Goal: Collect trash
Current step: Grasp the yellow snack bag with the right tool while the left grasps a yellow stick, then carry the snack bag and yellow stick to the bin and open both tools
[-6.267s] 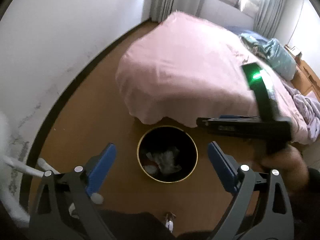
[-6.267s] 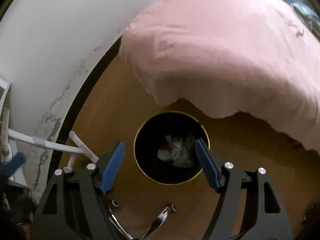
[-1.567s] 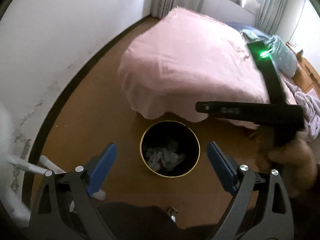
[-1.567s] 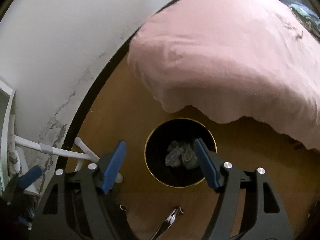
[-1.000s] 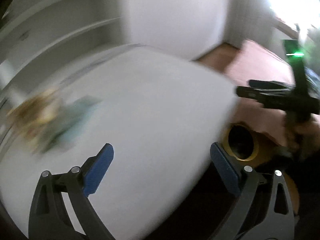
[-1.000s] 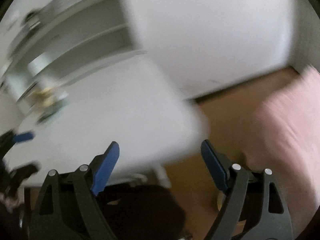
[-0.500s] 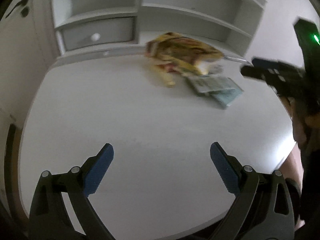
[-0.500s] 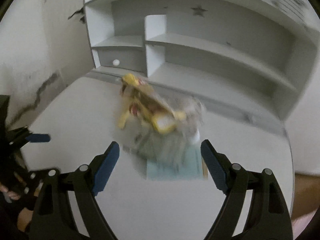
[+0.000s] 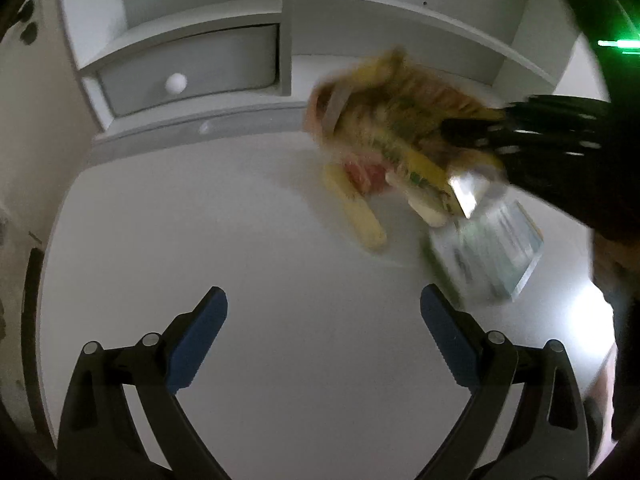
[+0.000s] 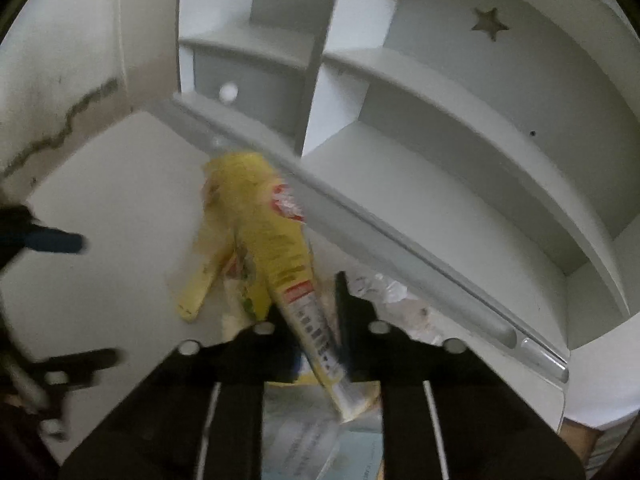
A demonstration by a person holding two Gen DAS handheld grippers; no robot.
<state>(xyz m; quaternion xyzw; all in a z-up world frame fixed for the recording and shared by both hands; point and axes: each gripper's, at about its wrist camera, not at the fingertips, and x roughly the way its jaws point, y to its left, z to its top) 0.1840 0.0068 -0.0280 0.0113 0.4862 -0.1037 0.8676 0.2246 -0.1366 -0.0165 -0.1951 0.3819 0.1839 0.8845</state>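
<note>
Right gripper just clamped shut on the yellow wrapper, near the desk's back edge below the shelves. Left gripper wide open, empty, over the bare front of the desk. Still lying there: a yellow scrap and a pale packet toward the right edge. Bin out of view; carrying and dropping still to do, by the look of it.

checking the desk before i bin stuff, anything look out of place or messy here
Yes. A crumpled yellow snack wrapper lies in a loose heap on the white desk beside a pale booklet, below the otherwise bare shelves. The right gripper has just closed its jaws on the wrapper. The wall beside the desk shows a dark crack.
</note>
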